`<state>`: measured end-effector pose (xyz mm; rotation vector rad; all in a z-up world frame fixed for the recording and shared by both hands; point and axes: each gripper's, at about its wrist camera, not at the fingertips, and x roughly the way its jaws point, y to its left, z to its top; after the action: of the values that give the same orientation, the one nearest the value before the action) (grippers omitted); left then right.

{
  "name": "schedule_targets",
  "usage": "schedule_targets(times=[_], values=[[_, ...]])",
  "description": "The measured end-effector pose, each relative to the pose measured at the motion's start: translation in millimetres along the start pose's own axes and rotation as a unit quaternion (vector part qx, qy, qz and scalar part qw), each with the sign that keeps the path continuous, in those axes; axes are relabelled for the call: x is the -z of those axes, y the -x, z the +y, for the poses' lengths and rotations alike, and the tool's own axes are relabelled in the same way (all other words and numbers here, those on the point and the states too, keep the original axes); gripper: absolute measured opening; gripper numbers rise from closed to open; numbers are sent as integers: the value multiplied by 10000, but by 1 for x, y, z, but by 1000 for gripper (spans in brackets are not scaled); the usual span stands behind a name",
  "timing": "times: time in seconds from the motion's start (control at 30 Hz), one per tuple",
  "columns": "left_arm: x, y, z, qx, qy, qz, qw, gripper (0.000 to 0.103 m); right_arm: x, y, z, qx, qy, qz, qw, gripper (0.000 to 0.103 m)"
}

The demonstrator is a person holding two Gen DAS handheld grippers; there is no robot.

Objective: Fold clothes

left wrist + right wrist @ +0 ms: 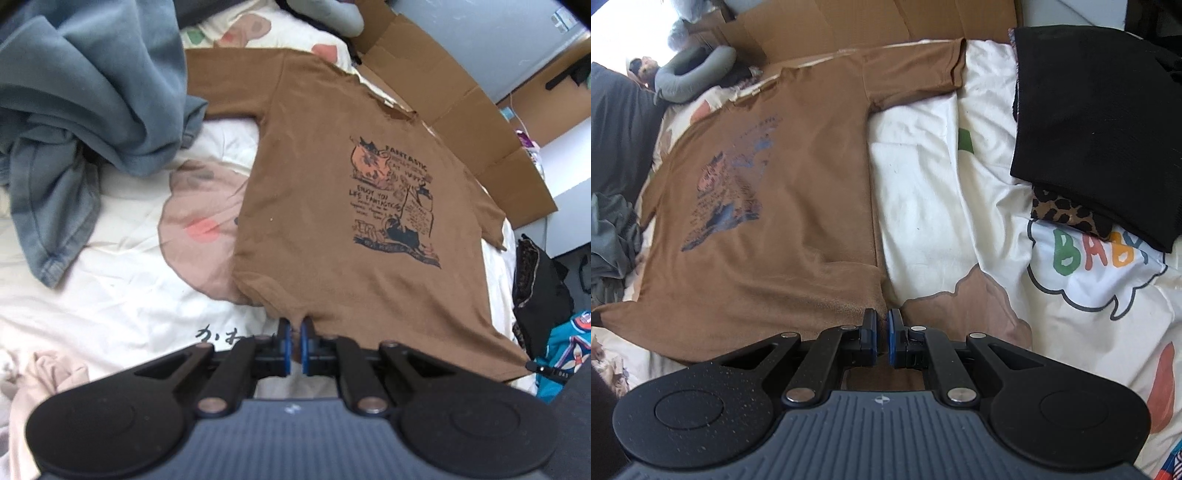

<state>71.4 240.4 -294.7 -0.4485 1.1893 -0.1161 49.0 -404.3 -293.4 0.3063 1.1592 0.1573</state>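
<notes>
T-shirt (332, 206) spread flat on bed cover (110, 295), print up, collar toward 1 o'clock. Heaped sweatshirt (85, 122) at 10 o'clock of it. Cardboard (472, 122) behind, at 1 o'clock. Folded garment pile (1097, 122) at 2 o'clock in right wrist view.

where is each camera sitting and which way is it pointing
Left wrist view: sits on the left gripper, looking down along its fingers at the brown t-shirt hem, pinched shut; blue clothes lie beside it.
Right wrist view: sits on the right gripper, looking down at the t-shirt's other hem corner, shut on it; black folded clothes lie beside it.
Both show the same t-shirt, print up, on the patterned bedsheet; only the grippers show, no hand.
</notes>
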Motion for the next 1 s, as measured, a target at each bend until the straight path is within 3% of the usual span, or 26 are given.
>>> schedule_targets(times=[0.27, 0.43, 0.7, 0.87, 0.97, 1.0], values=[[7, 28, 1, 17, 40, -57, 10000, 5, 5, 40, 3, -235, -157, -433, 9987, 4], [13, 36, 10, -76, 172, -9, 9998, 5, 18, 53, -9, -103, -289, -474, 9984, 0], [19, 23, 17, -338, 177, 252, 9990, 5, 64, 24, -44, -115, -818, -177, 9964, 0], [16, 15, 15, -505, 143, 373, 9979, 5, 78, -2, -42, -259, -798, 8, 9965, 0], [14, 11, 15, -567, 135, 416, 9974, 5, 80, -19, -33, -353, -575, 128, 9976, 9], [14, 10, 14, -585, 142, 425, 9973, 5, 80, -25, -30, -369, -506, 179, 9979, 19]])
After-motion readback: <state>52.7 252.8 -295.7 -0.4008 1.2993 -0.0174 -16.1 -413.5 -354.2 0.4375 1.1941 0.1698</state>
